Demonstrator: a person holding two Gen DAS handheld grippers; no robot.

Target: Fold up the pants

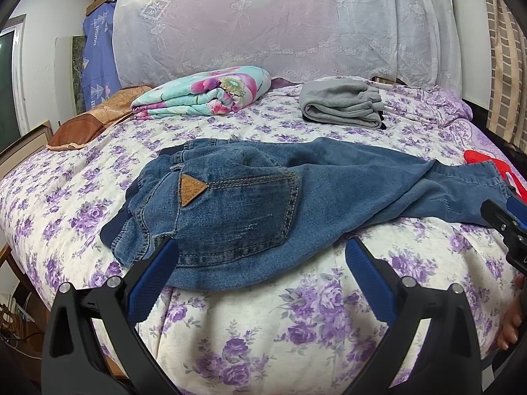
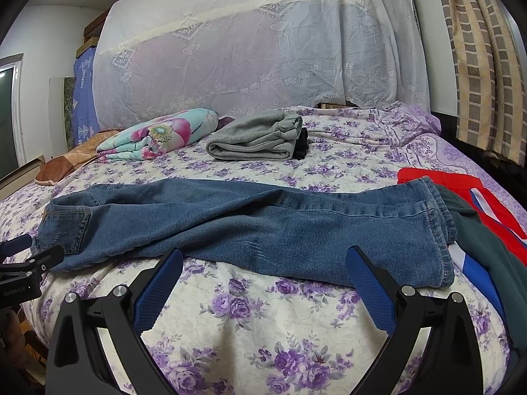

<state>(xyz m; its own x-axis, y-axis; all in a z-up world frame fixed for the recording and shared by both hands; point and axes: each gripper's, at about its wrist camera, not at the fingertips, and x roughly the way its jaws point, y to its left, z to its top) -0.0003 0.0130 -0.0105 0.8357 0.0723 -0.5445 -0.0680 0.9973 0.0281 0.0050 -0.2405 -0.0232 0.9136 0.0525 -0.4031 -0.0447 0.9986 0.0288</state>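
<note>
Left wrist view: we see our left tool point(image 1: 262, 247) spread wide with nothing in it, its blue fingers point(image 1: 154, 283) just over the near edge of the jeans point(image 1: 250, 194). Our right tool point(image 2: 263, 258) is wide open too, holding nothing, near the leg end of the jeans. The jeans lie flat across the bed point(image 2: 250, 322), waist on the left. Behind them sit folded gray pants point(image 2: 257, 140) and a flowery blanket point(image 1: 204, 93). Red clothes point(image 2: 487, 204) lie at the right.
</note>
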